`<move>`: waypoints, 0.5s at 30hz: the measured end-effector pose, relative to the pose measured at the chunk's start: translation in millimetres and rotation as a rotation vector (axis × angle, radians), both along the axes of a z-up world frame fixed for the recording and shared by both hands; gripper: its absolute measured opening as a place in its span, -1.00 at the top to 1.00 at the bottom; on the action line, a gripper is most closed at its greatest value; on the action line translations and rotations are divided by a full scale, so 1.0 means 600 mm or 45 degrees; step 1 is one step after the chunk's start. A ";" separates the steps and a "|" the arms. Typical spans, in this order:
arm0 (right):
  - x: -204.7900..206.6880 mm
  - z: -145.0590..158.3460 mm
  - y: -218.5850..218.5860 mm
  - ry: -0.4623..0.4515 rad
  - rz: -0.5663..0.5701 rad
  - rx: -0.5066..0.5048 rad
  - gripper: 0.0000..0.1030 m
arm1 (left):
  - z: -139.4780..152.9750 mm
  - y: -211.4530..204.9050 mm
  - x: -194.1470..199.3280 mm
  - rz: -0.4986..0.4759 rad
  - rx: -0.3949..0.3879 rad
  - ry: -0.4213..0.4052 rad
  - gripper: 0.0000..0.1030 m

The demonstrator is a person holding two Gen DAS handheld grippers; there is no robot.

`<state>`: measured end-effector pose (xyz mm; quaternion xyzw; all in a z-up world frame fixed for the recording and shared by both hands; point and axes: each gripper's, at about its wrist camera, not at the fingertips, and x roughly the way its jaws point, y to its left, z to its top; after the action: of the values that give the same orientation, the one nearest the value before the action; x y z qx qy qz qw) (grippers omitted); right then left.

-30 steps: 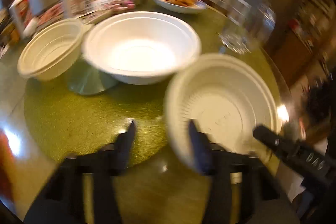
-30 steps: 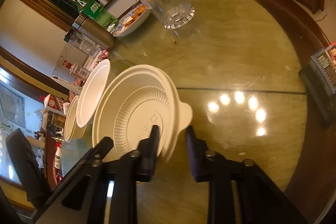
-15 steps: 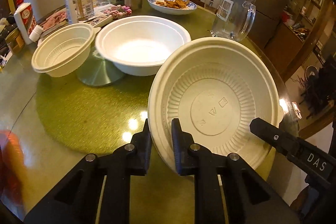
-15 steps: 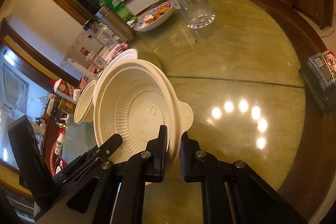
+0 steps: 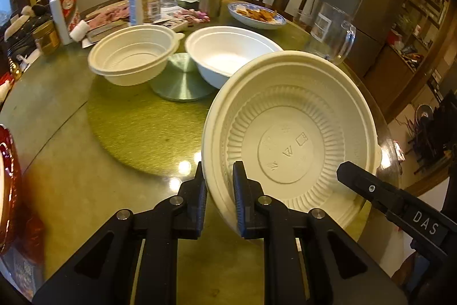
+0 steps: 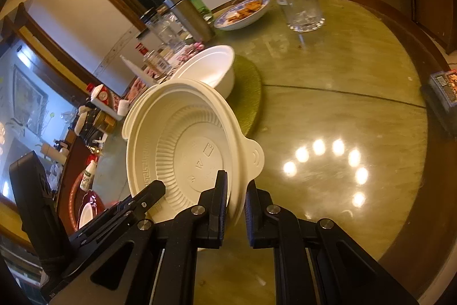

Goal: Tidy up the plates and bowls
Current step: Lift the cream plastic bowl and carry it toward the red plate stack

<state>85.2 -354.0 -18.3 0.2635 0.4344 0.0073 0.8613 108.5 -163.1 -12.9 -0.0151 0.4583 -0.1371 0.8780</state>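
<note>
Glossy green glass covers the round worktop (image 6: 342, 110), with ceiling lights glaring off it. I have the cream ribbed bowl (image 5: 291, 139) held up on edge between both tools: my left gripper (image 5: 218, 185) has its fingers clamped on the rim at the bowl's lower left, and my right gripper (image 6: 236, 190) pinches the rim just beside the tab handle (image 6: 254, 156). From the right wrist view I think the bowl is clear of the glass, though its lower edge is hidden behind the fingers. Further back on the worktop sit a second cream bowl (image 5: 134, 59) and a white bowl (image 5: 231, 53), with a silver disc (image 5: 180, 82) between them. Behind those stand a clear glass pitcher (image 5: 332, 32) and a blue-rimmed plate of food (image 5: 257, 16)
</note>
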 end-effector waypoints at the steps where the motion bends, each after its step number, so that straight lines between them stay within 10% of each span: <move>1: 0.000 0.001 0.004 -0.001 0.007 -0.002 0.79 | 0.000 0.005 0.000 0.005 -0.001 0.000 0.71; 15: 0.006 0.008 0.068 -0.014 0.104 -0.004 0.79 | 0.002 0.069 -0.020 0.088 0.003 -0.003 0.71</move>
<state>88.8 -312.9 -13.5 0.2443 0.4401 0.0431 0.8630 96.4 -121.7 -11.5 -0.0296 0.4567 -0.1062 0.8828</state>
